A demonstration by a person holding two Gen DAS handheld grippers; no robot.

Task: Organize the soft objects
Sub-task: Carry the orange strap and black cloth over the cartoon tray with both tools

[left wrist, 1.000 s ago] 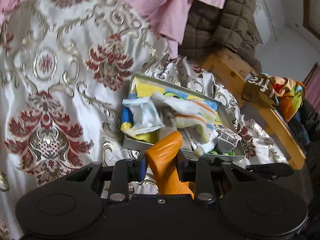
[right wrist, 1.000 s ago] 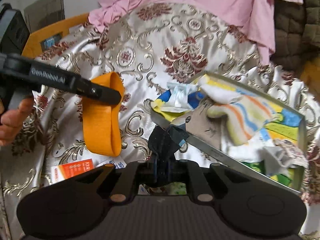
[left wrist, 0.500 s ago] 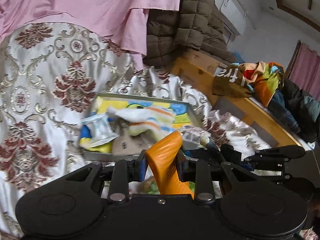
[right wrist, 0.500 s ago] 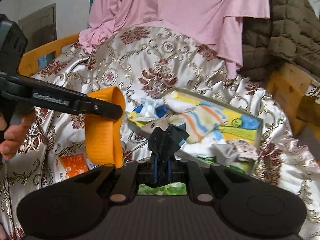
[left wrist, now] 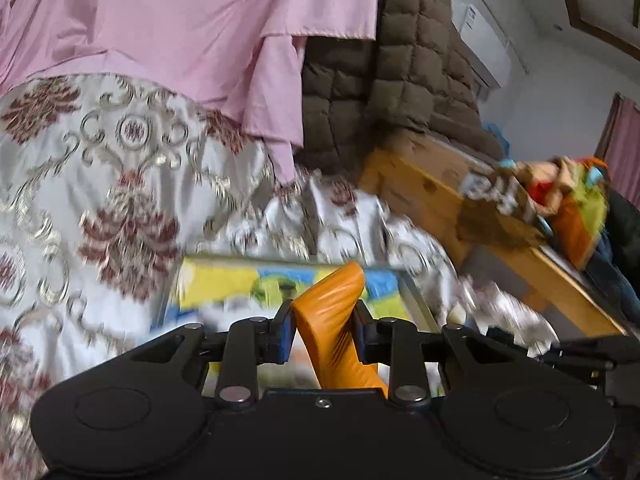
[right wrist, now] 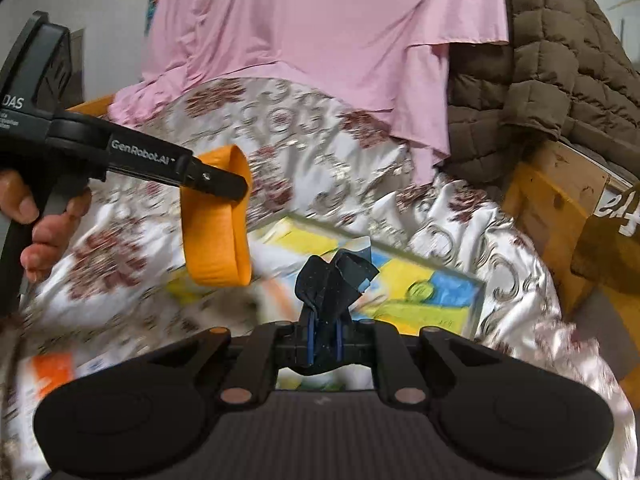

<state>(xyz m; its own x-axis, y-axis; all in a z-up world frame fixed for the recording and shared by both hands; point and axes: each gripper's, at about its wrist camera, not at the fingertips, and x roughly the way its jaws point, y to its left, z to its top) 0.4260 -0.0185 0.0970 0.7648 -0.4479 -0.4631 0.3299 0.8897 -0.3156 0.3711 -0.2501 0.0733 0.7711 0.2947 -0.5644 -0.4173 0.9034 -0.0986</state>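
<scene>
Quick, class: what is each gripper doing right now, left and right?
Left gripper: closed on the orange band.
Right gripper: closed on the dark cloth.

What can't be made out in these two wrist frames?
- Tray contents: smeared by motion blur in both views; near part hidden behind gripper bodies.
- Dark cloth in right gripper: lower end hidden behind gripper body.
- Orange band in left gripper: lower end cut off, left view.
- Orange packet: print blurred.
</scene>
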